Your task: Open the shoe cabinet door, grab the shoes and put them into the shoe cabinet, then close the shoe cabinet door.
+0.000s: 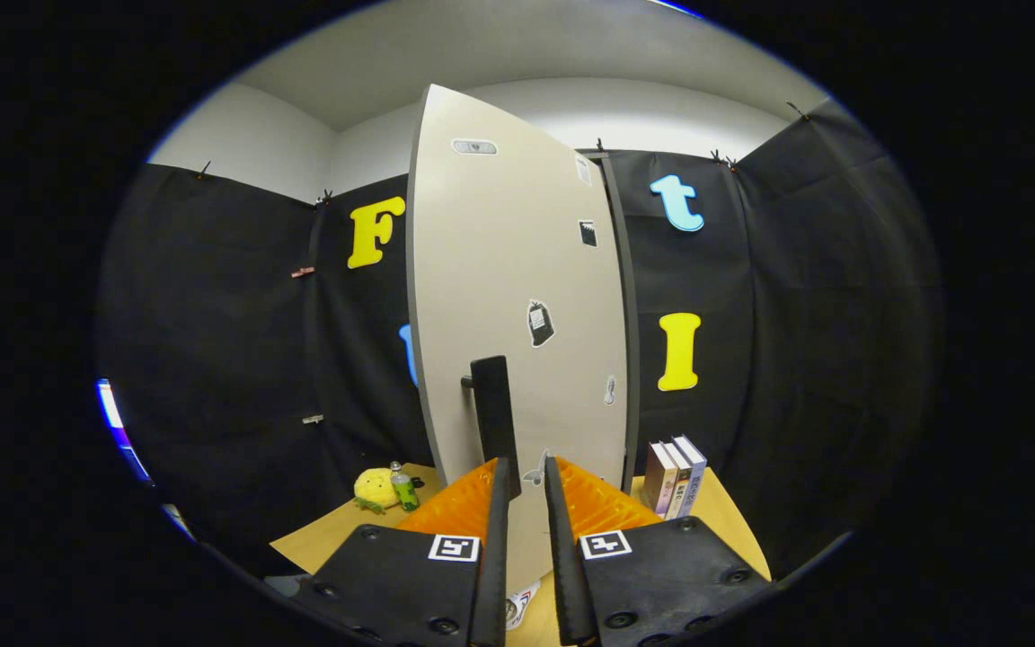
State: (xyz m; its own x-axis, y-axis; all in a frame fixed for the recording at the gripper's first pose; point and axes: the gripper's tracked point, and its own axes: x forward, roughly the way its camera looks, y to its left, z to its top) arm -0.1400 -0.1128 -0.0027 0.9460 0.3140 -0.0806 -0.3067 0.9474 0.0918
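Shoe cabinet door (517, 296) stands upright on the wooden table (329, 535), long axis vertical, face turned toward the gripper (522, 467) and angled slightly left; pale beige panel, thin dark edge, a few small stickers, a dark vertical bar handle (494, 418) low on its face. Gripper fingers sit nearly together with a narrow gap, gripping nothing, tips just below and right of the handle, close to the door face. A yellow plush toy (375, 487) and a small green bottle (404, 490) lie toward the table's far-left edge, and a row of upright books (676, 474) stands right of the door.
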